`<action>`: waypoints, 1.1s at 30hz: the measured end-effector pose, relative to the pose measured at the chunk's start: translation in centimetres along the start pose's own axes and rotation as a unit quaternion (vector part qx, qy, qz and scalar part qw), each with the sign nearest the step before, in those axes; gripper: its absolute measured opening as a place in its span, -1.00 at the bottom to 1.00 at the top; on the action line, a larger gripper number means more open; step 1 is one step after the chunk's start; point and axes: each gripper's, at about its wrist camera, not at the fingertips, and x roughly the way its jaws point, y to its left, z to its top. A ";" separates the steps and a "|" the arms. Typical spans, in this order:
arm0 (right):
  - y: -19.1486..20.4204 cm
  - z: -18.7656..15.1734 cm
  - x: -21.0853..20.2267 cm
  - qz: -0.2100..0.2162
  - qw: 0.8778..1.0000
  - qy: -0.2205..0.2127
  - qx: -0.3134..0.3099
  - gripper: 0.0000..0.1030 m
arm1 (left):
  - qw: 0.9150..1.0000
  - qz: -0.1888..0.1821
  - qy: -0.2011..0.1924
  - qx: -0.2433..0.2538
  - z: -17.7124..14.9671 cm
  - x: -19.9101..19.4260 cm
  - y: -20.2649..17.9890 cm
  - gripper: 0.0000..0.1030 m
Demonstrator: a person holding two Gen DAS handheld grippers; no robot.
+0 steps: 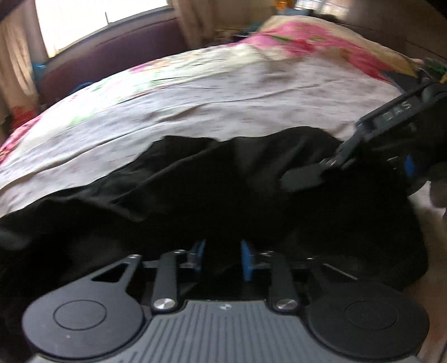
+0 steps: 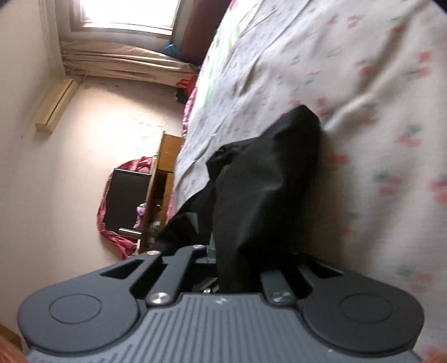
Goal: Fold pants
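Bedroom, bed [image 1: 223,92] covered in a floral sheet, pink quilt [image 1: 321,42] bunched at the far end, window [image 1: 97,16] behind with a dark purple headboard [image 1: 111,58] below it. Black pants [image 1: 223,190] lie crumpled on the near side of the bed, spread across the sheet. Left tongs [image 1: 222,258]: blue-padded fingers nearly closed, black cloth bunched between them, so gripping the pants at the near edge. Right tongs [image 1: 304,176] come in from the right in the left wrist view, tip down on the pants fabric, frame blurred there.

Right wrist view is rolled sideways: bed sheet [image 2: 335,83] fills the right, wall and window [image 2: 123,14] on the left, a wooden cabinet [image 2: 162,181] and a dark screen [image 2: 125,198] with pink cloth around it beside the bed. Right tongs [image 2: 237,268] hold a thick fold of the pants [image 2: 265,181], cloth rising straight out from between the fingers and hiding them; fingers closed onto it. A second part of the pants hangs off the bed edge, just left of the held fold.
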 end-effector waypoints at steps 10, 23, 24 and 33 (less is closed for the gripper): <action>0.2 0.9 -15.3 -0.126 0.986 -0.112 -0.017 -0.89 | 0.987 -0.143 -0.044 0.053 4.9 0.7 -9.3 -0.20; 8.3 0.4 -14.2 -0.257 0.947 -0.117 -0.153 -0.89 | 0.981 -0.029 -0.075 -0.179 -0.7 -2.9 4.3 -0.07; 10.0 0.3 -13.0 -0.279 0.935 -0.108 -0.191 -0.89 | 0.972 -0.045 -0.081 -0.217 -1.2 -3.0 5.2 -0.07; 18.8 -0.8 2.4 -0.324 0.886 0.012 -0.333 -0.88 | 0.967 -0.075 -0.096 -0.225 -2.9 -4.7 6.5 0.00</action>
